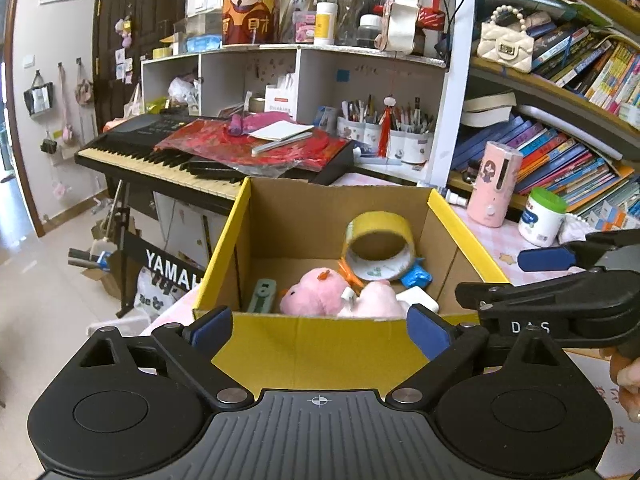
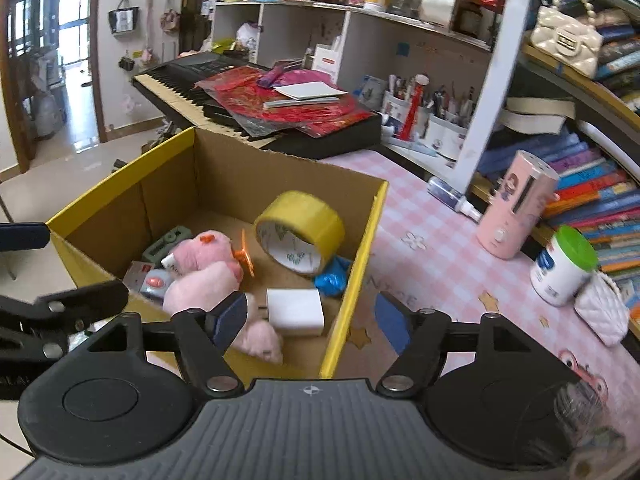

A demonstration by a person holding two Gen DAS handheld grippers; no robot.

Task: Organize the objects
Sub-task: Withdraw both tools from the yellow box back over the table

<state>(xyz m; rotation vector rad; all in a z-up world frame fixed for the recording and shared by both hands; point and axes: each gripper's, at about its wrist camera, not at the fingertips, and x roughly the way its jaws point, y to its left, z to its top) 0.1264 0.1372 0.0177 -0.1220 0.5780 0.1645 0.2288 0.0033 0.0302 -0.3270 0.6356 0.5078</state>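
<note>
White capitals "YAMAH", the rest cut off by the box, stand on the black panel of the keyboard stand [image 1: 168, 270] below the black electronic keyboard. White letters "D A S" are printed on the black body of the right gripper [image 1: 532, 326] seen from the left wrist view. The white paper bag with a red label [image 1: 282, 100] in the white shelf cubby reads "Drinking"; other labels are too small or blurred to read.

The pink-checked table [image 2: 432, 224] is seen carrying a cardboard box [image 2: 356, 264] beneath the jaws, and, beyond them to the right, a pink cylinder [image 2: 516, 212] and a green-lidded jar [image 2: 564, 268].
</note>
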